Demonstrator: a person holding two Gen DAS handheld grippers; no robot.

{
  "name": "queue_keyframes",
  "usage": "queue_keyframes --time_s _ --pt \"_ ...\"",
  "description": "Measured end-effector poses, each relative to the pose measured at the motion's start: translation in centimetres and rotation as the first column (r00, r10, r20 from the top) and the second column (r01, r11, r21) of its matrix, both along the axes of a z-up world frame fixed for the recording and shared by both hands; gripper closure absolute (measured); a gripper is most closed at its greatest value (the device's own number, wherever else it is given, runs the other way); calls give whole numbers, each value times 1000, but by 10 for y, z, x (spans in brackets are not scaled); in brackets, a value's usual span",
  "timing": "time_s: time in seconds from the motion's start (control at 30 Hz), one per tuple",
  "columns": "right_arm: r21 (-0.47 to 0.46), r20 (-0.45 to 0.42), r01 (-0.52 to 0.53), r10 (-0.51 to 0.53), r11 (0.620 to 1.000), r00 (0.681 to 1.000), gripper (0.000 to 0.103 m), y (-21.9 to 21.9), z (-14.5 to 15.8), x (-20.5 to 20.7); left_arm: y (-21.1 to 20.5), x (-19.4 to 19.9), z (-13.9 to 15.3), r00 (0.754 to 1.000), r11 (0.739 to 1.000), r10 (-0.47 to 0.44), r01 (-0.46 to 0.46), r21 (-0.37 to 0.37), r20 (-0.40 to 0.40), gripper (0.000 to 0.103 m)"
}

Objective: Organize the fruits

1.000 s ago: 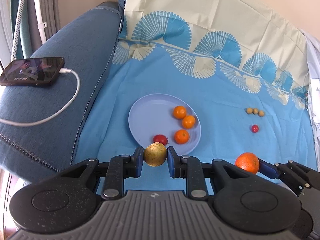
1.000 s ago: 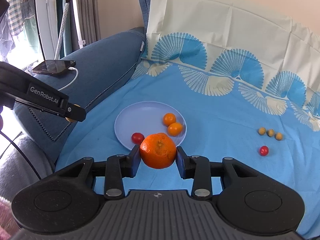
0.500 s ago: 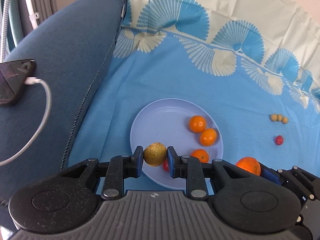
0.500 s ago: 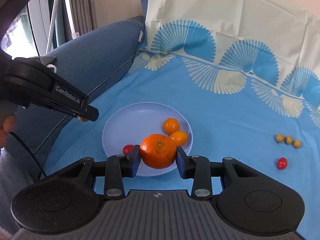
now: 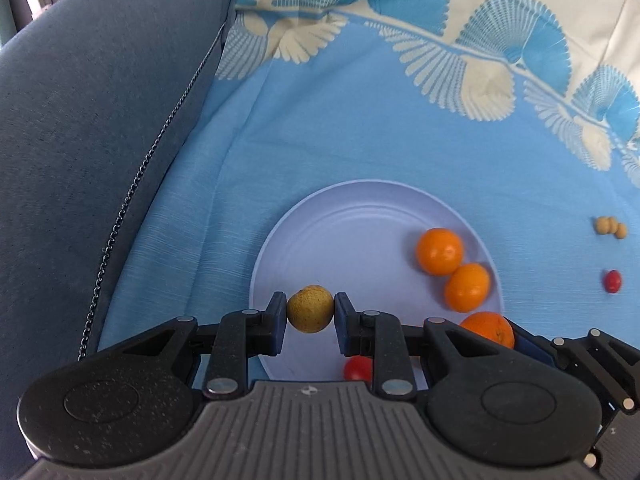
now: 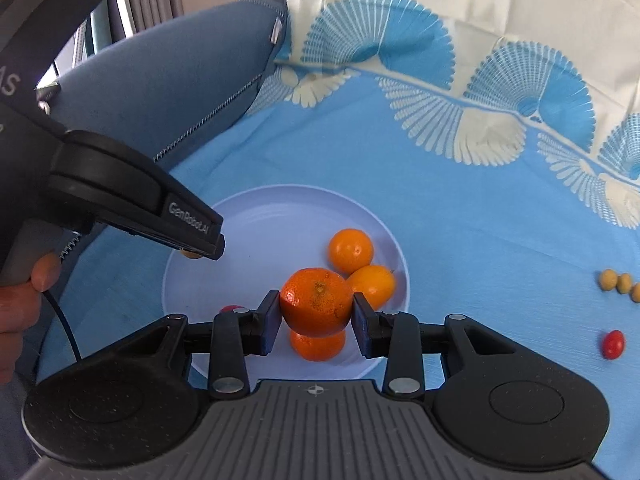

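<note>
My left gripper [image 5: 310,315] is shut on a small yellow-brown fruit [image 5: 309,309] and holds it over the near left rim of the pale blue plate [image 5: 344,236]. My right gripper [image 6: 316,316] is shut on a large orange [image 6: 316,303] above the plate's near side [image 6: 272,224]. Two small oranges [image 5: 439,251] [image 5: 467,287] lie on the plate's right side, a third [image 6: 318,346] sits under the held orange. A red cherry tomato [image 5: 357,367] lies at the plate's near edge, partly hidden by my left gripper.
The plate rests on a blue patterned cloth [image 5: 320,140] over a sofa seat. A dark blue armrest [image 5: 88,128] rises on the left. Three small yellow fruits [image 6: 618,281] and a red cherry tomato [image 6: 613,344] lie on the cloth to the right.
Both grippers have moved forward and lower toward the plate, each still holding its fruit. The phone and cable on the armrest have left the left wrist view.
</note>
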State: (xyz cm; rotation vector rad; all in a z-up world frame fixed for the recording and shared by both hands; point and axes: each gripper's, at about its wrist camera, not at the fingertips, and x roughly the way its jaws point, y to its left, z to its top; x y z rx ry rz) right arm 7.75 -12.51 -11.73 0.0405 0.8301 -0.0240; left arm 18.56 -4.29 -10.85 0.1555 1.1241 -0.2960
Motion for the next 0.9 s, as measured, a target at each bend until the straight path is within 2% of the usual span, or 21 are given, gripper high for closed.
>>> queue_keyframes --time_s 0.03,0.07,0.1,0.13,0.17,0.2,0.23,0.27,0.3,0.47,0.63,0.9 --pt "-1 -5 -3 3 1000 1000 64 0 -3 3 0 2 -2 1000 1000 -4 4 4 1 75" --pt "-2 -8 -6 6 1000 1000 64 0 -5 5 0 3 -3 1000 1000 -9 9 4 9 67" --pt "0 -10 -11 11 1000 1000 63 1 -7 8 2 3 -2 1000 1000 -12 12 5 17 44" --pt "5 -5 -18 18 1000 1000 63 1 -6 10 3 3 1 999 1000 -8 8 2 31 29" --pt "10 8 -27 27 1000 1000 60 2 -5 11 7 2 6 998 1000 8 -7 -11 56 5" --pt "8 25 -35 35 999 999 43 3 -2 11 10 0 10 997 999 22 -20 -25 79 0" --pt "1 44 -38 38 999 998 35 4 1 9 14 -3 17 994 999 33 -30 -39 105 0" --pt "-9 64 -37 38 999 997 20 5 5 7 16 -5 22 994 999 25 -21 -42 110 0" --pt "-20 78 -37 38 999 996 14 6 10 3 17 -8 26 994 999 13 -8 -40 110 0" --pt "-19 44 -24 24 1000 999 7 9 25 -28 30 -36 45 993 1000 -1 4 -29 121 0" --pt "-35 28 -5 6 999 1000 4 18 41 -74 50 -79 67 991 998 14 -7 -58 134 0" --pt "-67 100 38 -31 997 994 1 33 75 -136 73 -144 105 981 994 26 -6 -106 193 0"
